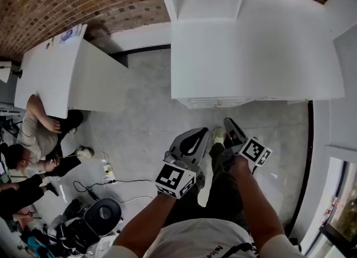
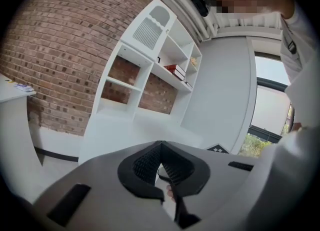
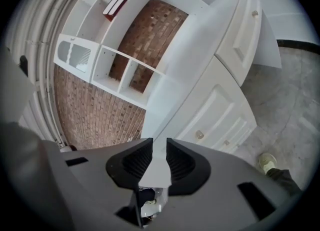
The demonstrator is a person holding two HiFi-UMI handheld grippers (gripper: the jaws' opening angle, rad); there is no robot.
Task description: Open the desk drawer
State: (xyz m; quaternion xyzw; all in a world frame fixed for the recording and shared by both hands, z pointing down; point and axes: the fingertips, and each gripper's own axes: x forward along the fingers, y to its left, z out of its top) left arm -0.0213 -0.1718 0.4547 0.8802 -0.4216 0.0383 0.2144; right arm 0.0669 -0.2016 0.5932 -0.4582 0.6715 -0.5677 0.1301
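Fingers of your left gripper (image 2: pixel 160 145) meet at their tips in the left gripper view, closed on nothing. Those of your right gripper (image 3: pixel 155 144) stand apart with a clear gap. Nothing sits between them, and only the top of the white desk with a tall white shelf unit on it (image 3: pixel 200 50) shows through.

In the head view both grippers hang low in the centre of the frame, side by side above the grey concrete floor (image 1: pixel 139 123) and your legs. They are well short of the desk, which fills the upper middle and right, and neither touches it.

The white panelled drawer fronts with small round knobs (image 3: pixel 217 106) show best in the right gripper view. They run from the centre to the upper right under the desk's edge, and none looks pulled out. One knob (image 3: pixel 200 135) lies just right of the right gripper's fingers in that frame.

A red brick wall (image 1: pixel 67 0) crosses the top left of the head view. Below it stands a second white desk (image 1: pixel 50 72), with a person (image 1: pixel 33 134) sitting on the floor beside it.
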